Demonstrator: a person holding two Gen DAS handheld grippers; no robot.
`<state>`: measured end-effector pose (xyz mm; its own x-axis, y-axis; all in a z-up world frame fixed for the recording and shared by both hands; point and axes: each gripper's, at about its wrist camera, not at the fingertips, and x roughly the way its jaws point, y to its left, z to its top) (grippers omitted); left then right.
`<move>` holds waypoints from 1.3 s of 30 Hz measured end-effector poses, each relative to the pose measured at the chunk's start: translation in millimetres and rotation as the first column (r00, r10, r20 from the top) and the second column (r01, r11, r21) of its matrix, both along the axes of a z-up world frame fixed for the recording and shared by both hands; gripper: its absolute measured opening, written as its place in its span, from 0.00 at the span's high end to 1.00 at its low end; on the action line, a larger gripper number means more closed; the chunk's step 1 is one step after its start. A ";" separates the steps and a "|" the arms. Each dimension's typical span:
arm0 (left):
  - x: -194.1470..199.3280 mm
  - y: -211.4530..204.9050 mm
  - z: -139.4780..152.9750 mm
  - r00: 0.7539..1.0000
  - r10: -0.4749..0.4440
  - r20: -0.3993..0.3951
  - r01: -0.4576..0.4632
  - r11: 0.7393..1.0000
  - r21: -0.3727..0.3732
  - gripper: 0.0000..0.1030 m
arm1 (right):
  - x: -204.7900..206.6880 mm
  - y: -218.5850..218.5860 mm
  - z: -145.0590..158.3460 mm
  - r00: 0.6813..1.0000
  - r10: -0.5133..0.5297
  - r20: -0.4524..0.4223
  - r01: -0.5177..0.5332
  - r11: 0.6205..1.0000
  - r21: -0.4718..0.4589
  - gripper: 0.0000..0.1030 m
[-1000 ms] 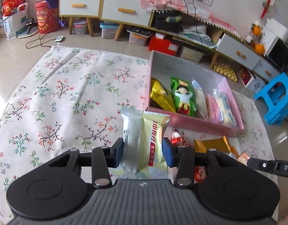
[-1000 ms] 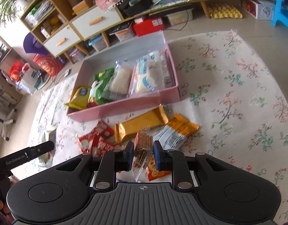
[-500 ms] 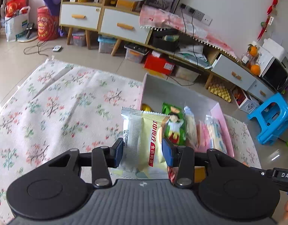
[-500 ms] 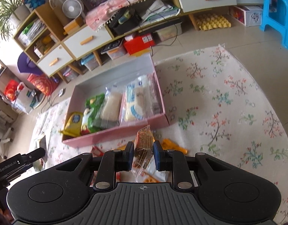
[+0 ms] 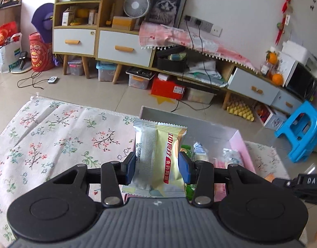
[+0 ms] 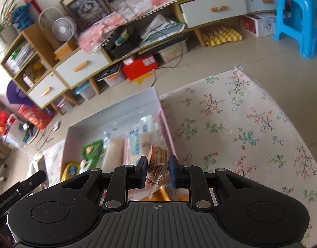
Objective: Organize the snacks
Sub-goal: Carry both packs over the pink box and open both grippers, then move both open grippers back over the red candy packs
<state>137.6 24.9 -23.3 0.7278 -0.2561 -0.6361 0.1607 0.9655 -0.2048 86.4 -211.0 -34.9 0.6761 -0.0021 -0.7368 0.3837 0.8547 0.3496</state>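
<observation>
My left gripper [image 5: 157,166] is shut on a silver and pale-yellow snack packet [image 5: 158,157] with red lettering, held upright over the near left part of the pink box [image 5: 238,144]. My right gripper [image 6: 158,170] is shut on a small clear packet of brown crackers [image 6: 157,161], above the box's right near corner. The pink box [image 6: 165,124] lies on the floral cloth [image 6: 241,128] and holds a yellow bag [image 6: 70,170], a green bag [image 6: 91,149] and several pale packets [image 6: 137,142]. Orange wrappers [image 6: 158,195] show under the right gripper.
A low cabinet with white drawers [image 5: 123,45] and storage boxes beneath it runs along the wall behind the cloth. A blue plastic stool [image 5: 303,130] stands on the tiled floor at the right. The other gripper's black edge [image 5: 303,183] shows at the right.
Both grippers have moved forward over the pink box with their packets still held. The views have tilted up, so more of the cabinet and wall shows and the loose snacks have dropped below the fingers.
</observation>
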 end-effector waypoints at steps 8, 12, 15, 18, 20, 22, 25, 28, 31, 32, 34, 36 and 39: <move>15.0 -14.3 -6.4 1.000 -0.013 -0.001 0.014 0.999 0.040 0.61 | 16.9 -9.5 -8.5 0.990 -0.126 0.058 0.125 0.992 0.016 0.79; 19.9 -14.6 -14.3 1.000 -0.005 -0.021 0.006 0.999 0.054 0.61 | 25.2 0.2 -7.7 0.989 -0.095 0.113 0.091 0.995 0.037 0.79; 20.4 -14.3 -15.9 1.000 -0.004 -0.018 0.005 0.998 0.059 0.61 | 29.9 16.1 -6.4 0.989 -0.036 0.144 0.030 0.999 0.043 0.79; 19.0 -16.3 -16.7 1.000 -0.005 -0.003 0.005 0.996 0.093 0.59 | 37.5 36.6 -8.8 0.989 0.047 0.143 -0.053 0.998 0.037 0.79; 18.0 -17.7 -17.0 1.000 -0.012 -0.005 0.013 0.994 0.109 0.58 | 43.8 48.4 -15.1 0.986 0.113 0.123 -0.118 0.993 0.031 0.78; 17.4 -16.6 -15.4 1.000 -0.016 -0.015 0.018 0.994 0.104 0.55 | 46.4 55.2 -20.1 0.985 0.144 0.098 -0.146 0.989 0.019 0.76; 14.4 -9.9 -7.7 1.000 -0.023 -0.011 0.023 0.998 0.058 0.53 | 46.2 55.3 -19.3 0.987 0.139 0.083 -0.140 0.990 0.006 0.74; 10.5 -3.2 0.5 1.000 -0.023 -0.011 0.023 1.000 0.016 0.53 | 41.8 45.0 -13.9 0.990 0.110 0.089 -0.116 0.991 0.063 0.74; 4.3 2.8 7.6 1.000 -0.008 -0.021 0.008 1.000 -0.015 0.54 | 34.5 33.4 -11.1 0.993 0.077 0.086 -0.086 0.990 0.114 0.74; 2.2 2.2 9.4 1.000 -0.008 -0.021 0.007 1.000 -0.022 0.54 | 32.2 30.5 -9.9 0.994 0.069 0.080 -0.079 0.989 0.128 0.74; -4.2 2.5 13.3 1.000 -0.005 -0.023 0.005 1.000 -0.008 0.52 | 27.6 25.3 -6.6 0.997 0.051 0.063 -0.059 0.988 0.144 0.74; -9.0 2.2 15.0 1.000 -0.006 -0.030 0.006 1.000 0.006 0.50 | 22.0 24.2 -3.7 0.998 0.048 0.045 -0.054 0.986 0.160 0.73; -14.4 5.3 15.1 0.998 -0.003 -0.067 0.005 1.000 0.019 0.49 | 8.8 24.7 1.1 0.999 0.050 0.006 -0.050 0.982 0.183 0.67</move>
